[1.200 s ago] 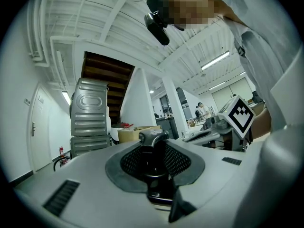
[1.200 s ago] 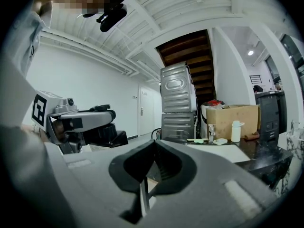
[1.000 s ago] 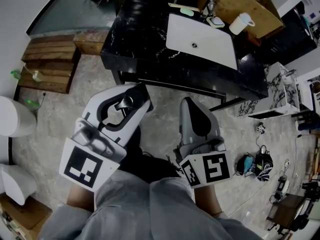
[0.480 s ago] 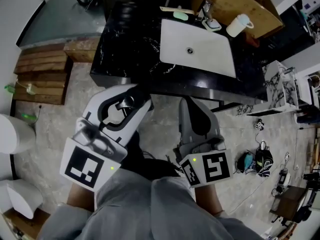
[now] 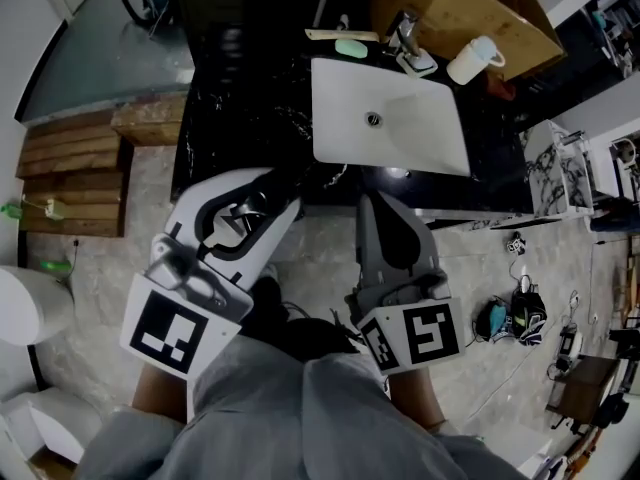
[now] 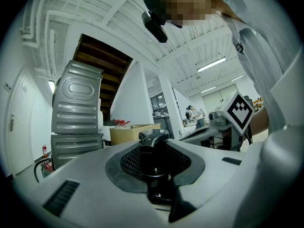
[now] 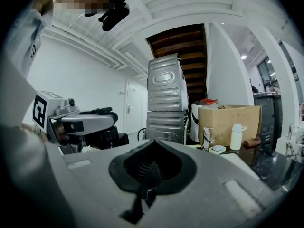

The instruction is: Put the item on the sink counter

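Nearest the camera, grey clothing fills the bottom of the head view, and both grippers are held out in front of it. The left gripper (image 5: 266, 196) has its jaws pinching a black item (image 6: 153, 150) with a grey top. The item stands upright in the ribbed hollow between them. The right gripper (image 5: 378, 214) sits just beside the left one. Its jaws are pressed together with nothing between them.

Pale stone floor (image 5: 110, 238) lies under both grippers. The held item is above that floor, at the front edge of the table (image 5: 235, 118) and not resting on it.

The table is black marble with a white basin (image 5: 420, 143) set into it. Behind the basin are a pale green soap bar (image 5: 351, 47) and a metal faucet (image 5: 405, 28). A white bottle (image 5: 472, 60) stands to the right of the faucet. A cardboard box (image 5: 455, 8) sits at the back, just behind the bottle. Wooden steps (image 5: 65, 163) lie on the floor to the left of the table.
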`<state>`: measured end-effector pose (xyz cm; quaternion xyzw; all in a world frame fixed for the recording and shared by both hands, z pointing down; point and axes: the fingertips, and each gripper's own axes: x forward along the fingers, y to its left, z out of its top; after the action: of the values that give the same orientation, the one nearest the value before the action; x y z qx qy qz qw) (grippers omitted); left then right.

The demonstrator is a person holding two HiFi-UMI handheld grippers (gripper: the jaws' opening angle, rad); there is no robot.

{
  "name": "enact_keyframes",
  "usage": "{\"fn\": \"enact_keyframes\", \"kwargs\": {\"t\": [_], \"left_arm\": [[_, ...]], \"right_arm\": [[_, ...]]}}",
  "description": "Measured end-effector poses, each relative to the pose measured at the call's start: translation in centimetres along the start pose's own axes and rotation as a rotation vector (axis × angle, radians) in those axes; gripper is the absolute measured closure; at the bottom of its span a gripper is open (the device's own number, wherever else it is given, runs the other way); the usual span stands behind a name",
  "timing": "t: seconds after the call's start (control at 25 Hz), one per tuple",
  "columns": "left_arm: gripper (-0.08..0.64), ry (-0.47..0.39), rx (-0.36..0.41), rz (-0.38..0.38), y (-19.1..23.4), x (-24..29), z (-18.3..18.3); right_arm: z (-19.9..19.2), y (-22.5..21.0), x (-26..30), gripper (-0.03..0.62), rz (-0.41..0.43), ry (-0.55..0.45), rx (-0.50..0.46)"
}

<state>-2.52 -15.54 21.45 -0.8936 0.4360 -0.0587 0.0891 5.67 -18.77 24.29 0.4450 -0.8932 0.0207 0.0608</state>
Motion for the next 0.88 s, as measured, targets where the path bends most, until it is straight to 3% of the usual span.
{"fn": "enact_keyframes", "kwargs": {"t": [0.32, 0.88], "left_arm": [[0.466, -0.017, 0.016, -0.048, 3.6, 2.7, -1.2], [0.466, 0.017, -0.055, -0.073, 7.2, 5.2, -4.4]], "right_arm": [[0.3, -1.3, 4.3, 0.595, -0.042, -0.004, 0.011], [0.1, -1.8, 7.3, 0.595, -0.059, 0.033, 0.007]]}}
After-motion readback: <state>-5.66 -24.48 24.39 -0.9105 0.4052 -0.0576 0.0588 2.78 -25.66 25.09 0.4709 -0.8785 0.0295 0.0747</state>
